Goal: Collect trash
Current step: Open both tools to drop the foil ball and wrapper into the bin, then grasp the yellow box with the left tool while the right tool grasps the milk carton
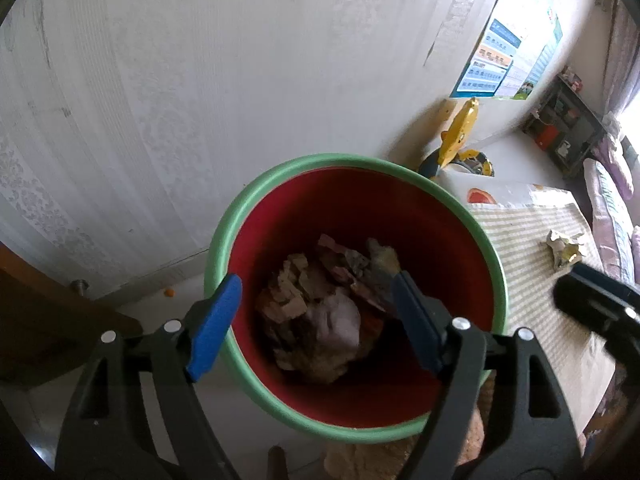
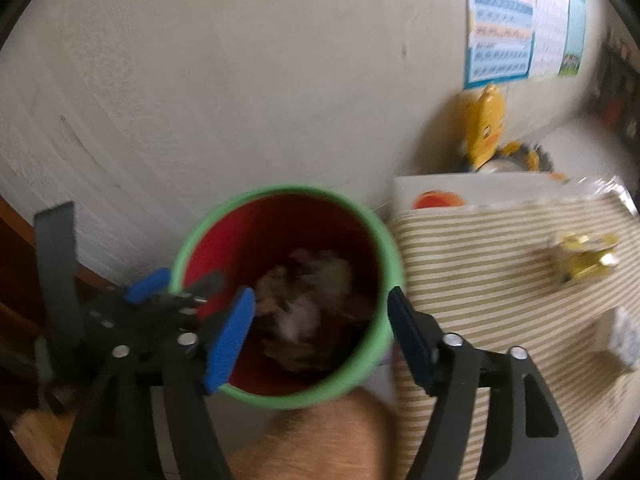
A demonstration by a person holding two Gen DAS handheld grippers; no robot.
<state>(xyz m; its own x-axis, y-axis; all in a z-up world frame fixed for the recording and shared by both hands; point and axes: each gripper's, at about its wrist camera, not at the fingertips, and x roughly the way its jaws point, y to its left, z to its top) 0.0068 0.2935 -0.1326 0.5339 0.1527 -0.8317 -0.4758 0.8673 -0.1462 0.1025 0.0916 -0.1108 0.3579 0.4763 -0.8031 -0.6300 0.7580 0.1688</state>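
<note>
A red bin with a green rim [image 1: 224, 236] stands on the floor beside the table; it shows in the right wrist view too [image 2: 192, 240]. Crumpled paper trash [image 1: 320, 312] lies inside it [image 2: 304, 308]. My left gripper [image 1: 316, 320] is open and empty above the bin's mouth; it also shows at the bin's left rim in the right wrist view [image 2: 176, 284]. My right gripper [image 2: 320, 336] is open and empty over the bin's near side. A crumpled yellow wrapper [image 1: 564, 250] lies on the striped tablecloth [image 2: 586, 260].
The striped tablecloth [image 1: 532, 280] covers a low table right of the bin [image 2: 480, 272]. A yellow toy [image 1: 460, 136] stands by the white wall. A white box [image 2: 620, 344] sits at the table's right edge. A wooden furniture piece [image 1: 44, 320] is at left.
</note>
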